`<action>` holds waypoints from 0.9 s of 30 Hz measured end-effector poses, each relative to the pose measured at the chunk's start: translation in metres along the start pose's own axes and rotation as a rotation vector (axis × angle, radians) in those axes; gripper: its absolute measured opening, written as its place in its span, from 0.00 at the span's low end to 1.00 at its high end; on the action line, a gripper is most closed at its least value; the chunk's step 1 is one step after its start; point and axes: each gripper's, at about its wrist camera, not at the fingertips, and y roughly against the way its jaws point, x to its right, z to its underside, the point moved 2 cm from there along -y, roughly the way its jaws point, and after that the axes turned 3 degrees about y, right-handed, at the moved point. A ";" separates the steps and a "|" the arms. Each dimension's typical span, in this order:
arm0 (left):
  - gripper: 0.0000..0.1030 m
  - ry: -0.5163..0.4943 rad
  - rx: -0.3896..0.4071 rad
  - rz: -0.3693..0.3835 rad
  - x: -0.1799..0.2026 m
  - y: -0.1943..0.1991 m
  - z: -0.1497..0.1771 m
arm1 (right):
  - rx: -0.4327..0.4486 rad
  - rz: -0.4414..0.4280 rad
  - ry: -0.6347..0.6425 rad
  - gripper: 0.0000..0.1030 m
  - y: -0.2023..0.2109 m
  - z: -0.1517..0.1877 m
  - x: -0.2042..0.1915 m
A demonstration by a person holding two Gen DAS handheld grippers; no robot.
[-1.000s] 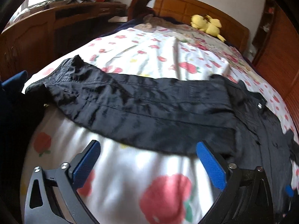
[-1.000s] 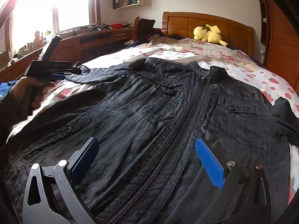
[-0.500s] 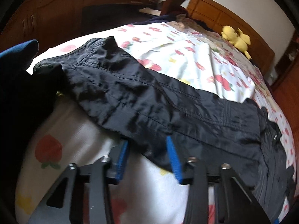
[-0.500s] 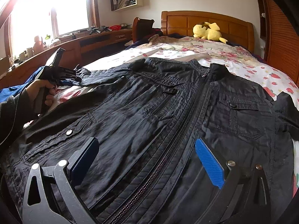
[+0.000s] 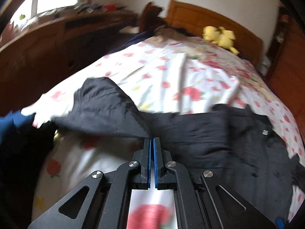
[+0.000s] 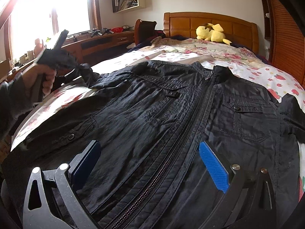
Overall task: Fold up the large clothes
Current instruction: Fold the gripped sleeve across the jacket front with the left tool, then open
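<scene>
Left gripper (image 5: 152,140) pinched on jacket (image 6: 171,118) sleeve (image 5: 106,110), right gripper (image 6: 150,164) agape over zipper (image 6: 183,133); plush (image 6: 210,32) by headboard (image 6: 234,24).

I see a wooden-framed bed (image 6: 209,21) covered by a white sheet (image 5: 171,76) printed with red flowers. On it I find a black jacket (image 6: 181,118) spread front-up, and a yellow plush toy (image 6: 210,32) by the headboard.
</scene>
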 end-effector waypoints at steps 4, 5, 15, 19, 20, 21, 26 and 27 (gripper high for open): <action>0.02 -0.118 0.047 0.069 0.059 0.037 -0.001 | 0.008 -0.004 -0.014 1.00 0.003 -0.001 0.002; 0.02 -0.153 0.060 0.082 0.076 0.047 0.001 | 0.010 -0.007 -0.021 1.00 0.004 -0.001 0.003; 0.02 -0.288 0.089 0.170 0.135 0.093 0.017 | 0.030 -0.026 -0.071 1.00 0.021 -0.003 0.013; 0.27 -0.243 0.025 0.129 0.115 0.070 0.013 | 0.022 -0.025 -0.073 1.00 0.019 -0.002 0.014; 0.33 -0.228 0.009 0.115 0.110 0.063 0.012 | 0.020 -0.024 -0.071 1.00 0.018 -0.001 0.013; 0.43 -0.211 -0.003 0.108 0.098 0.054 0.011 | 0.017 -0.024 -0.070 1.00 0.017 -0.001 0.013; 0.53 -0.138 -0.081 0.058 0.053 0.006 0.010 | 0.006 -0.027 -0.068 1.00 0.012 0.001 0.013; 0.53 -0.127 -0.092 0.044 0.050 -0.003 0.009 | 0.002 -0.028 -0.068 1.00 0.011 0.001 0.013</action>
